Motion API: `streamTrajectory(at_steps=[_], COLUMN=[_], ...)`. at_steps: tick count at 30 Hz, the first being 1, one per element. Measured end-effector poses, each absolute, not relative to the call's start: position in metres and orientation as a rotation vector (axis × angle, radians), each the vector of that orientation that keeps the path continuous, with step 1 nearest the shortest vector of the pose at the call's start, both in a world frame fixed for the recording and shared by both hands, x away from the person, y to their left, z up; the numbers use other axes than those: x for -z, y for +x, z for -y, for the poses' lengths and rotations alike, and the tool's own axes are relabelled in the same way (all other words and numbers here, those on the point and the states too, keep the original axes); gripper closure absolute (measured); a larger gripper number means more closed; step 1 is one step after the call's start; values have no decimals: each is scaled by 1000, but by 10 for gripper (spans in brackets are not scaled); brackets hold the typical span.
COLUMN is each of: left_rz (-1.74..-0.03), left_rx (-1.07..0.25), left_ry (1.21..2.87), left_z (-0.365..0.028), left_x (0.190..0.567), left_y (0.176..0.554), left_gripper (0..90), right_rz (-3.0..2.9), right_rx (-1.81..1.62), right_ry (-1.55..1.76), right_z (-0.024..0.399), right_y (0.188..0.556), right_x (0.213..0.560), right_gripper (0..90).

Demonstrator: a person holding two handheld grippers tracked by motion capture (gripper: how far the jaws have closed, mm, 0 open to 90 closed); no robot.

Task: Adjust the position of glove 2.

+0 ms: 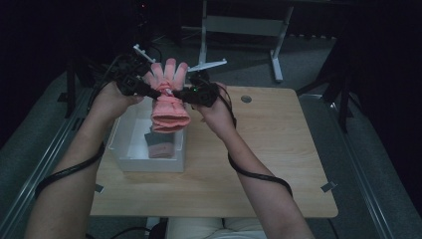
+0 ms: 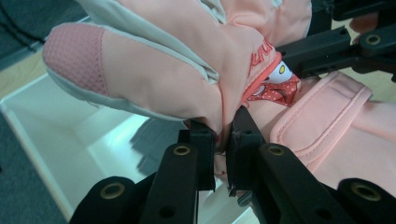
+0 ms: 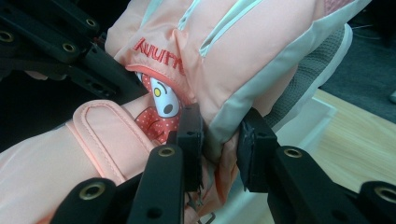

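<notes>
Both grippers' jaws clamped on pink glove (image 1: 169,94), held above white bin (image 1: 130,160), dark glove (image 1: 160,144) inside

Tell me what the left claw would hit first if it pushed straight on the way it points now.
The left claw already pinches the pink glove, so the glove comes first; just beyond its wrist is the right claw, though depth is hard to judge.

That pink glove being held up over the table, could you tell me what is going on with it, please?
A person holds a pink glove in the air between two handheld grippers. The left gripper and the right gripper each pinch the glove's fabric near the wrist. It hangs cuff down, fingers up, above a white bin on the wooden table. A darker glove lies in the bin.
</notes>
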State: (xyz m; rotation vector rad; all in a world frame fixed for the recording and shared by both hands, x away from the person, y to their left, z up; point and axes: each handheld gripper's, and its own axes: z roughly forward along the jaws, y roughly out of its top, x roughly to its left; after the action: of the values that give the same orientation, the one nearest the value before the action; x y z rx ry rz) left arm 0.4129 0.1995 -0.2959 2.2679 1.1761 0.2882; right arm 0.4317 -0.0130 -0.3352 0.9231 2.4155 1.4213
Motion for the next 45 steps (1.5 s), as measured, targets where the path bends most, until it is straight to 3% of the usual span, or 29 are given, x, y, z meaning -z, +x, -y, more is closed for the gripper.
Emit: streamTrajectory(at_steps=[10,26,37,45], left_rz=[-1292,-1364,-1395,-1464], left_rx=[-214,-113,-95,-85], left_ry=[2266,2349,2373,2395], left_z=[-236,-220,-214,-219], left_x=[344,416,432,443], left_y=[428,446,456,460], left_gripper=[822,822,820,801], right_rz=[-2493,-2584,-2608,-2576], right_rx=[-1365,-1111,-943,-938], right_ry=[970,1106,1101,1103], right_z=[-34,-40,-48,-47], right_y=[445,455,458,459], right_x=[378,442,447,445], right_gripper=[731,732,716,589])
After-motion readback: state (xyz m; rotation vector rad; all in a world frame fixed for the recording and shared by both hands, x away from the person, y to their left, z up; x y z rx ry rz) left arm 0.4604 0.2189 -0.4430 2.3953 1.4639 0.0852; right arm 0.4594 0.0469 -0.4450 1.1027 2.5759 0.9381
